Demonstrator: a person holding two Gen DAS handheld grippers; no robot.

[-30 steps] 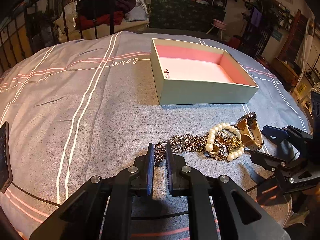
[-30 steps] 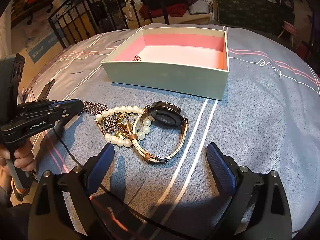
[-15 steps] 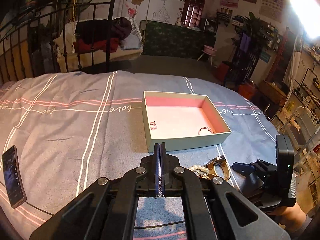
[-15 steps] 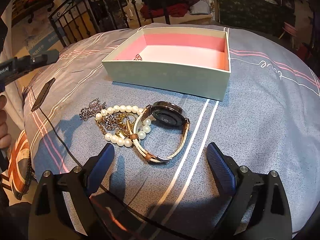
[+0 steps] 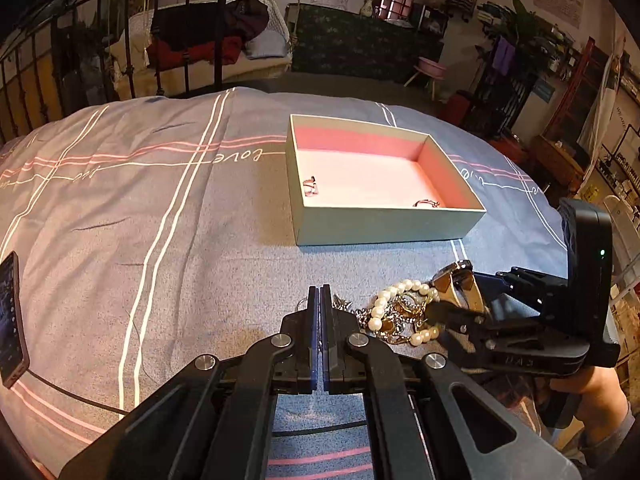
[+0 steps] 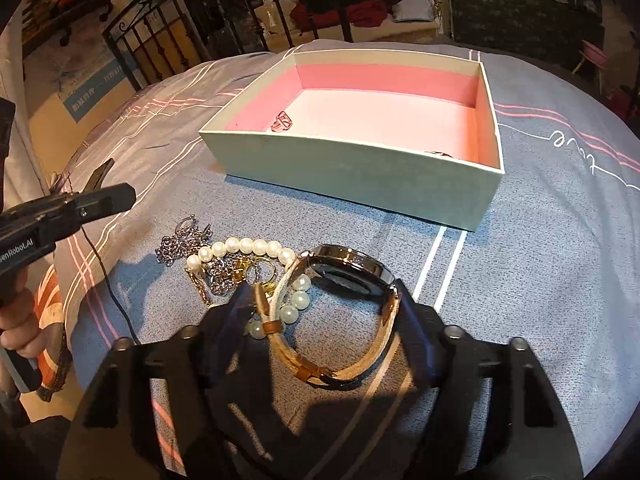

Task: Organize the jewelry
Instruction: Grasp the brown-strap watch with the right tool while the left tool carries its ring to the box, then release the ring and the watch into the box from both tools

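Right wrist: gripper [image 6: 68, 210] label, seemingly "GenRobot.AI"

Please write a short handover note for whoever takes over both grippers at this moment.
Left gripper: shut, nothing visible between its pads, raised near the silver chain.
Right gripper: jaws closing around the watch, which lies between the fingers on the bedspread; grip not yet certain.
Done: two small pieces lie in the box.
Left: watch, pearl bracelet, gold pieces and chain, all tangled in one pile in front of the box.
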